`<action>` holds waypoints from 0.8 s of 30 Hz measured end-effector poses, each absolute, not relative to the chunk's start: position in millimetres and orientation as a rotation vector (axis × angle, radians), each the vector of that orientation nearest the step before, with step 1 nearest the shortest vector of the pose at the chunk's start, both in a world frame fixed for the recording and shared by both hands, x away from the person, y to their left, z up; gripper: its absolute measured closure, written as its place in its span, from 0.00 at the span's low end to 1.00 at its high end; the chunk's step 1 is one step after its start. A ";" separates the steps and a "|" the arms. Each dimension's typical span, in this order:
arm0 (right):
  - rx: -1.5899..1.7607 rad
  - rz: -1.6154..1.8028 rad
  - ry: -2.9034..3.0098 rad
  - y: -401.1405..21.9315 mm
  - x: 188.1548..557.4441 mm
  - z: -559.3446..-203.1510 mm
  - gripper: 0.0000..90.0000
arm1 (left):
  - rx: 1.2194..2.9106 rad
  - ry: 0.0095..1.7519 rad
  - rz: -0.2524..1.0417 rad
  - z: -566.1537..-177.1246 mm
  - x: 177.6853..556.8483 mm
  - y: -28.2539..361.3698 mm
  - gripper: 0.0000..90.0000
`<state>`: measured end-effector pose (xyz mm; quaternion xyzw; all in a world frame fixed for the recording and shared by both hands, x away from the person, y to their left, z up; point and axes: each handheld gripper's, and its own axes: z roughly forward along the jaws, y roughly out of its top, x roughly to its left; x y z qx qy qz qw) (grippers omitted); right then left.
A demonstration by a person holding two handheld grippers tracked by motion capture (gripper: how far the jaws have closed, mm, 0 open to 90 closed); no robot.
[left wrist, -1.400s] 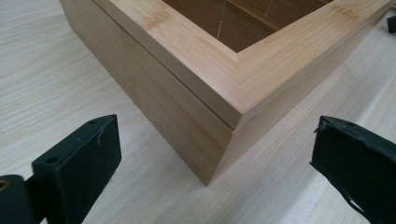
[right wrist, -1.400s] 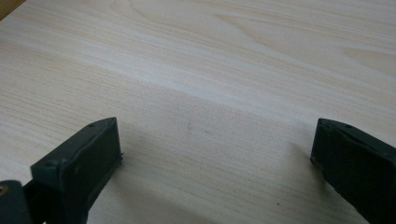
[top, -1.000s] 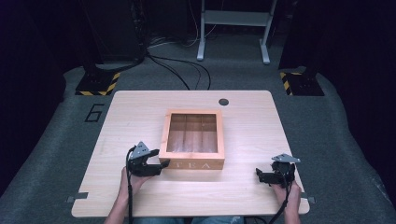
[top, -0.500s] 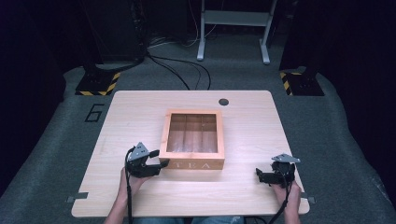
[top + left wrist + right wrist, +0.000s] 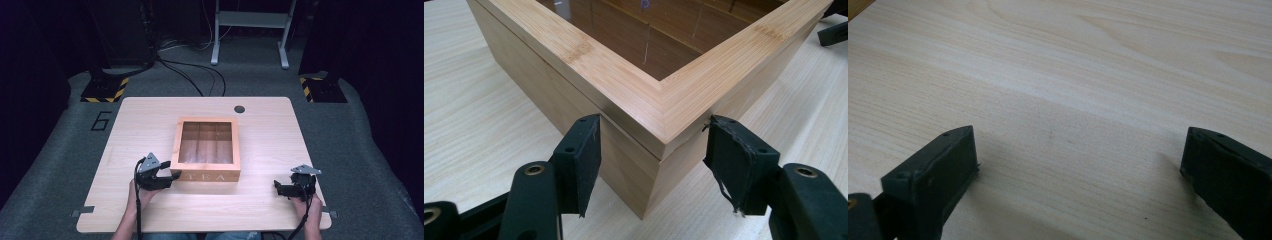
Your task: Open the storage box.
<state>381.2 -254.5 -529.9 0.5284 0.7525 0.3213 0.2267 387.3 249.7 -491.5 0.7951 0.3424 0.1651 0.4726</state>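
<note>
My left gripper (image 5: 649,165) has just been closing, its jaws straddling the near corner of the square glass-lidded bamboo tea box (image 5: 206,149), apparently to steady it; my right gripper (image 5: 1075,175) rests wide, empty.

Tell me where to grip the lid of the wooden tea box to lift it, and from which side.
Grip the lid of the tea box at its near-left corner, from the person's side, above the seam. The left gripper already straddles that corner; its jaws have just been closing and do not clearly touch the wood. The flat wooden frame probably offers firmer purchase than the glass pane.
</note>
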 end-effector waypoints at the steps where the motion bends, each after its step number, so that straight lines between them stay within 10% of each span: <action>1: 1.460 0.885 2.073 -254.3 381.1 -529.9 0.01 | 1.939 0.843 0.423 -491.9 386.6 248.7 0.44; 24: 1.461 0.885 2.071 -254.1 380.9 -529.9 0.01 | 1.919 0.848 0.405 -484.3 391.6 247.3 0.38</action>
